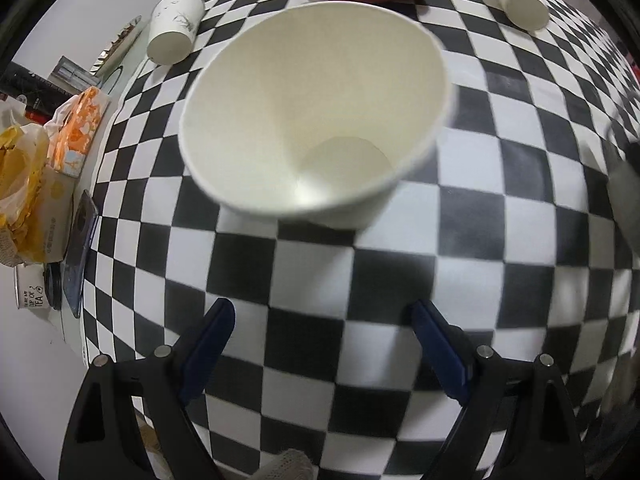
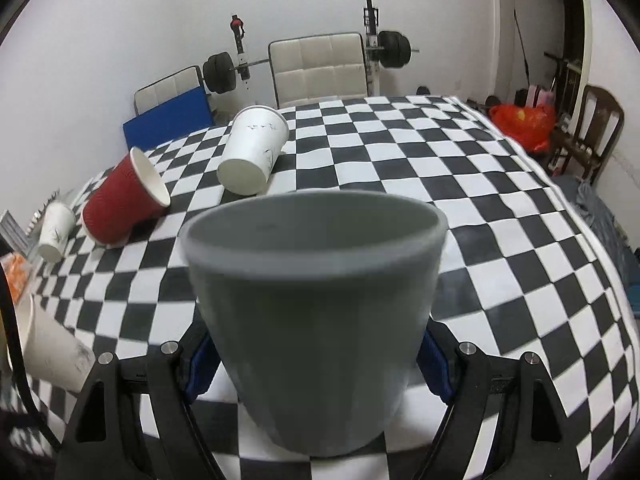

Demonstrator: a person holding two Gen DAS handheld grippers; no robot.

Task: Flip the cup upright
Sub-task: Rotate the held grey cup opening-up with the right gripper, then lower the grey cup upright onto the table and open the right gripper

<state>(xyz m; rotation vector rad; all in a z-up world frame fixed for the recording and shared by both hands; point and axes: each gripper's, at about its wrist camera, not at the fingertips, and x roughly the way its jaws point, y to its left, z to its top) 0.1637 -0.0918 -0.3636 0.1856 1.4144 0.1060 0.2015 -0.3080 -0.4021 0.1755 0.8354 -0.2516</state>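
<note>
In the left wrist view a white paper cup (image 1: 316,120) stands upright on the checkered tablecloth (image 1: 500,208), just beyond my left gripper (image 1: 322,344), whose blue-padded fingers are wide open and apart from it. In the right wrist view my right gripper (image 2: 316,356) is shut on a grey cup (image 2: 316,300), held upright with its mouth up, just above the cloth. A red ribbed cup (image 2: 122,200) and a white printed cup (image 2: 254,148) lie on their sides further back. The white cup also shows at the right wrist view's left edge (image 2: 48,344).
Another small white cup (image 2: 56,232) lies at the far left. Tissue box (image 1: 78,128), yellow bags (image 1: 20,184) and a phone (image 1: 80,248) line the table's left edge. Chairs (image 2: 320,68), a weight rack and an orange bag (image 2: 524,120) stand beyond the table.
</note>
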